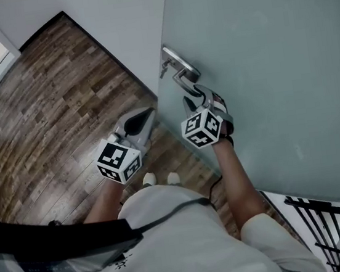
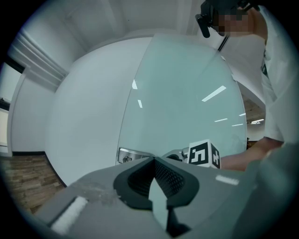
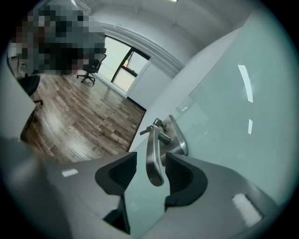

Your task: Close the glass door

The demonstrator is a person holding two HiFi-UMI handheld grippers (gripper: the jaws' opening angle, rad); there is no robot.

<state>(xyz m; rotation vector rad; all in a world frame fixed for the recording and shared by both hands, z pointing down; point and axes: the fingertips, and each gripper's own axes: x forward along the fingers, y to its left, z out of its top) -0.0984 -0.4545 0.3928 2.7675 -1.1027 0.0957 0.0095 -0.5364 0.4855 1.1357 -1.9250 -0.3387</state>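
Slip: my right gripper has its jaws apart around the lever of the door handle, with a gap on each side. A push or pull now would carry nothing, and the lever could slide out past the pads.
Scrape: if I shift sideways without closing, one pad would knock the metal lever, or the tips could rub the glass door just behind it.
Key: what looks like a key sticks out of the lock beyond the lever, and reaching too far in could snag it.
Left side: my left gripper has its jaws together on nothing and points toward the door's edge. A swing of the door could bring that edge against it.
Latch: I cannot tell whether the door has met its frame. Judged wrongly, it may be left ajar.
Handle to right gripper: the lever's free end lies between the jaws and touches neither pad that I can see.
Door to right gripper: straight ahead, just beyond the tips.
Door to left gripper: near, in front and to its right, not touching.
Floor: the wooden floor shows to the left of the door's edge.
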